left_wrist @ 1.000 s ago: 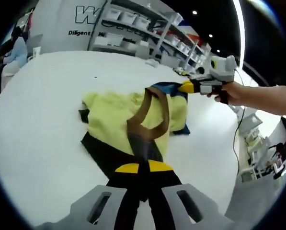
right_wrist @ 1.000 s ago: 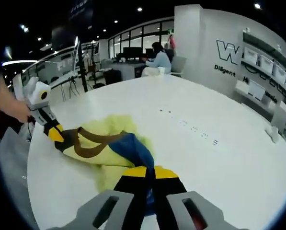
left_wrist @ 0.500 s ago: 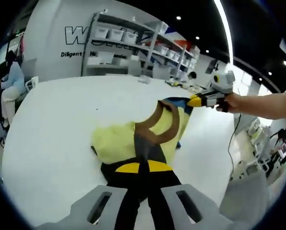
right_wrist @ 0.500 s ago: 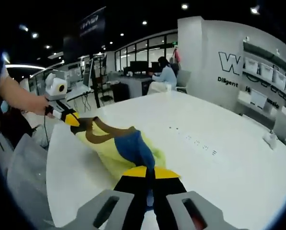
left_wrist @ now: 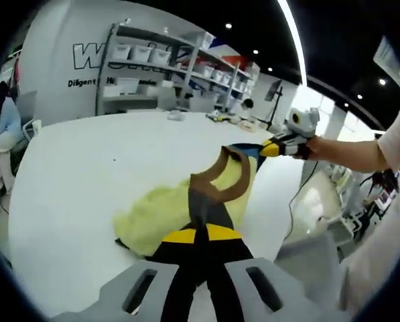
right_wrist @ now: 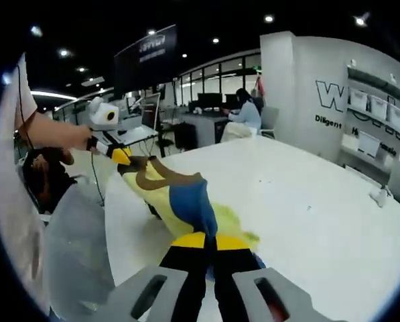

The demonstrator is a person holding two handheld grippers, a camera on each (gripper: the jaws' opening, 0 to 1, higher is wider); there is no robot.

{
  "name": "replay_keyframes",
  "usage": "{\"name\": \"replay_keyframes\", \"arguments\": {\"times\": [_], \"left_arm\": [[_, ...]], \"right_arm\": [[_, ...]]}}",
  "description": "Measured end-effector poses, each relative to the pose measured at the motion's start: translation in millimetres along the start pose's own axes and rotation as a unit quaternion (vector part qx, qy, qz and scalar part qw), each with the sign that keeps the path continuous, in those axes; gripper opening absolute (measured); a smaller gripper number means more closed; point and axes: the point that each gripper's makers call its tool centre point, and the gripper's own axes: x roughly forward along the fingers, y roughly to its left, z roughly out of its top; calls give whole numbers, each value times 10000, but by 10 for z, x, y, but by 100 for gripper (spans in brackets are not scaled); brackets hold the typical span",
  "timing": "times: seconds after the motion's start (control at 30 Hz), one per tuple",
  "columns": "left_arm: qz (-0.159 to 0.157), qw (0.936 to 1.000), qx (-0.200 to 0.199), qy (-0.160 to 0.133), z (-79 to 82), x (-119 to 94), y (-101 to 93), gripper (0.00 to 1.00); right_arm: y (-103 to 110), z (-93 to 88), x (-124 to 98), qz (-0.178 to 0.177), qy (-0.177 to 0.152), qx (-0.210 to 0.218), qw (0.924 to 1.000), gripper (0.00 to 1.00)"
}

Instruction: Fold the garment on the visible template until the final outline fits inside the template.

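A yellow garment (left_wrist: 161,209) with a brown collar band (left_wrist: 221,176) and a blue panel (right_wrist: 189,201) hangs stretched between my two grippers above the white table (left_wrist: 79,168). My left gripper (left_wrist: 198,233) is shut on one dark edge of the garment. Held by a hand, that same left gripper (right_wrist: 121,157) comes in from the left of the right gripper view. My right gripper (right_wrist: 210,240) is shut on the blue part, and it appears as the right gripper (left_wrist: 272,149) at the garment's far end. The garment's lower yellow end rests on the table.
Shelves with white bins (left_wrist: 153,50) line the wall behind the table. A person sits at a desk (right_wrist: 246,115) beyond the table. Small items (left_wrist: 176,115) lie at the table's far side. A pale grey covered object (right_wrist: 72,248) stands by the table edge.
Both grippers have lifted the garment higher and drawn it toward the table's edge. Less of it lies on the table, and the dark patch under it is almost out of sight.
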Motion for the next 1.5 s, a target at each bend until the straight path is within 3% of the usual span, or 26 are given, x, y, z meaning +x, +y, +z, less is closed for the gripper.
{"name": "replay_keyframes", "arguments": {"times": [0.33, 0.53, 0.7, 1.03, 1.17, 1.3, 1.5], "left_arm": [[-226, 9997, 50, 103, -92, -406, -395, 1], [-369, 9991, 148, 156, 35, -507, -506, 1], [-181, 9996, 226, 61, 208, -301, -282, 1], [100, 9978, 646, 120, 554, 470, 274, 1], [162, 9980, 591, 146, 659, 748, 527, 1], [298, 9982, 474, 228, 685, 1039, 846, 1], [480, 9974, 329, 430, 599, 1410, 1235, 1]], "right_arm": [[666, -2, -432, 349, -74, 95, 9993, 0], [756, 149, -580, 460, -167, 93, 9988, 0], [450, 186, -472, 260, -234, 172, 9992, 0], [-369, 121, 36, -128, -150, 476, 9987, 0], [-695, 108, 292, -210, -106, 500, 9985, 0], [-1003, 57, 550, -281, 93, 558, 9980, 0], [-1438, -40, 893, -447, 285, 620, 9967, 0]]}}
